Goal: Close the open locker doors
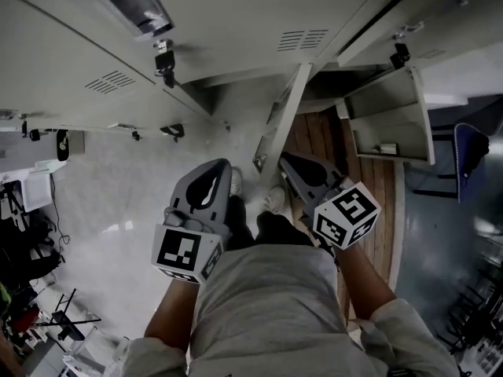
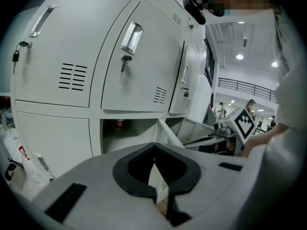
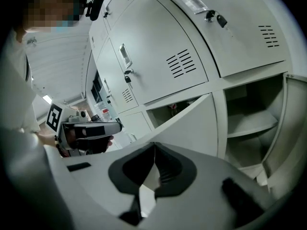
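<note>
A bank of pale grey lockers (image 1: 236, 30) fills the top of the head view. In the lower row one locker door (image 1: 280, 124) stands swung out, edge-on toward me; the same door (image 3: 201, 123) crosses the right gripper view. To its right an open compartment (image 1: 389, 120) shows a shelf (image 3: 252, 123), with its own door (image 3: 293, 128) out at the far right. My left gripper (image 1: 222, 166) and right gripper (image 1: 287, 159) are both shut and hold nothing. Their tips point at the open door from either side and stop short of it.
The left gripper view shows closed upper doors with handles and keys (image 2: 125, 61), and an open lower compartment (image 2: 122, 131) holding a small red item. A blue chair (image 1: 470, 144) stands at the right, clutter and stands (image 1: 31, 234) at the left. My shoes (image 1: 275, 199) rest on the floor.
</note>
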The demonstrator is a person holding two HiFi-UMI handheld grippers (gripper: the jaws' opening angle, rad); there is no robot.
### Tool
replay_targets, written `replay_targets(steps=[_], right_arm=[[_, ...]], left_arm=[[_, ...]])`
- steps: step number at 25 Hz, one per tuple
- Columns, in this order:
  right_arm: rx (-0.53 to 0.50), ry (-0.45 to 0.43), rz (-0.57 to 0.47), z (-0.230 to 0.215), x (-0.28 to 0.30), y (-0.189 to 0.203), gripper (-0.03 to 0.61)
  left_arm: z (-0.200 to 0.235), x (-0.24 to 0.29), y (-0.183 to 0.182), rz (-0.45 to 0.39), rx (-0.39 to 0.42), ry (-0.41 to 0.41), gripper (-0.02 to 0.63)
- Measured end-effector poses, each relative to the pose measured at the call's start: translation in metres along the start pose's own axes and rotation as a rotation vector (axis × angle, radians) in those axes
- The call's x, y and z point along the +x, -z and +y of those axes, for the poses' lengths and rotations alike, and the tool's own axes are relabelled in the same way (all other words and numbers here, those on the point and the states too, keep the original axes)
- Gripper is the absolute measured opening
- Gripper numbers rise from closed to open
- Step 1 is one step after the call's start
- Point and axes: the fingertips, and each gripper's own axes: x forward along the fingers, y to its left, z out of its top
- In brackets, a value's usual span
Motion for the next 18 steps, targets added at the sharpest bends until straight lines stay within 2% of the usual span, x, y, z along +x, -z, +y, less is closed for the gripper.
replay_targets(steps=[11,18], right_arm=[[-0.017,-0.03,0.018,0.016,0.043,-0.017,0.028],[-0.019,-0.029,0.016,0.019,0.065,-0.027,0.028]], left_arm=[[0.045,-0.022,-0.006,-0.01,-0.002,-0.063,0.015],[0.068,-0.026,-0.009,-0.007,-0.005,-0.07,0.015]])
